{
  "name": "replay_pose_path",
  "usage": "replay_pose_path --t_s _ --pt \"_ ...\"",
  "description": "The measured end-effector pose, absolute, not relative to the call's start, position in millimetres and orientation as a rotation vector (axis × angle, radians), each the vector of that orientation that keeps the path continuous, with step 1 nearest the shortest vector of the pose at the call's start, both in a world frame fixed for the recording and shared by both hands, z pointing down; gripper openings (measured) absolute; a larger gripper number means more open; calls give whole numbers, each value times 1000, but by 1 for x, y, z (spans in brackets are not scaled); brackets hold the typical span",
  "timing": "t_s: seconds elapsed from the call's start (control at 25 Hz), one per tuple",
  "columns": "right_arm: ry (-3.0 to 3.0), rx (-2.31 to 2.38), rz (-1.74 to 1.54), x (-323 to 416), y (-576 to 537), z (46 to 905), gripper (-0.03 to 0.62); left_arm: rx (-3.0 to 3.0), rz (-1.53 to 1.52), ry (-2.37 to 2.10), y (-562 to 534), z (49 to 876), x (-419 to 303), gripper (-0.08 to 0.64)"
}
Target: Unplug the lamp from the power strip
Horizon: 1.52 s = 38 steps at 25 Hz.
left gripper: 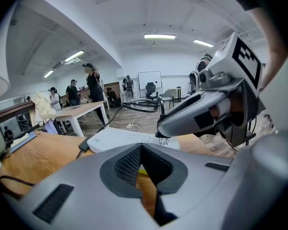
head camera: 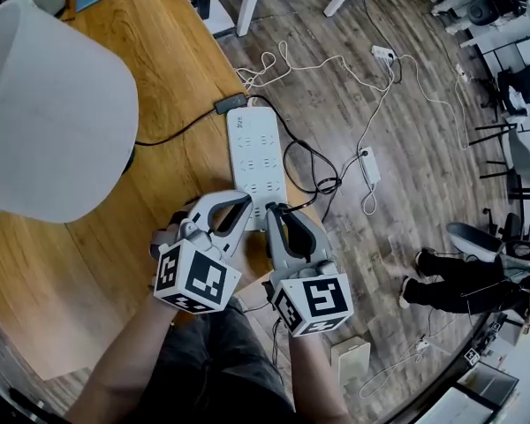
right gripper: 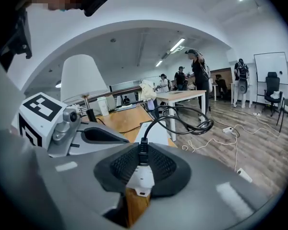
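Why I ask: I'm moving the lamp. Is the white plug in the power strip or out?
Out. The right gripper holds the white plug above the power strip, prongs bare in the left gripper view.

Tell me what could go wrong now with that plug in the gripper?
The right gripper grips the plug, whose cord loops in a tangle by the strip. Pulling away might snag it and drag the strip.
The strip lies at the table's edge. The left gripper, shut and empty, does not seem to hold it, so it could slide off.
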State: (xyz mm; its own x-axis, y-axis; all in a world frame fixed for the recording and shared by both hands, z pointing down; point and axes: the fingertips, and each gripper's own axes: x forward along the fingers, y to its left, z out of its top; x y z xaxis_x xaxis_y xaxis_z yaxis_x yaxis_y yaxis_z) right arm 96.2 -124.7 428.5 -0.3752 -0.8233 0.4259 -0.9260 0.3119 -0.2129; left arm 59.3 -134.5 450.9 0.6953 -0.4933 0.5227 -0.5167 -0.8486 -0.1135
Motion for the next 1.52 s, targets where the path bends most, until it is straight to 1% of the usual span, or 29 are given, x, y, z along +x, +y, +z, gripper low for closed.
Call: replay_pose_path --t_s 0.64,0.8,0.88,0.96,1.0,1.32,1.52 --pt "-2383 1328 677 20 -112 452 71 2705 763 -1111 -113 445 -14 -6" --pt "-2341 1295 654 14 -110 457 78 2681 728 -1154 -114 441 -23 -6" --pt "-2327 1273 672 12 -108 458 107 2670 708 -1168 -115 437 -26 -6" --pt "-2321 1257 701 11 -107 459 150 2661 690 -1175 -115 435 -27 -6" --pt "-2319 1252 709 11 -105 460 156 2660 686 -1178 -115 435 -28 -6" --pt "-2332 1226 732 17 -86 458 156 2648 646 -1192 -100 433 -23 -6" --pt "-2353 1230 687 21 -75 451 149 2614 568 -1233 -95 428 -29 -6"
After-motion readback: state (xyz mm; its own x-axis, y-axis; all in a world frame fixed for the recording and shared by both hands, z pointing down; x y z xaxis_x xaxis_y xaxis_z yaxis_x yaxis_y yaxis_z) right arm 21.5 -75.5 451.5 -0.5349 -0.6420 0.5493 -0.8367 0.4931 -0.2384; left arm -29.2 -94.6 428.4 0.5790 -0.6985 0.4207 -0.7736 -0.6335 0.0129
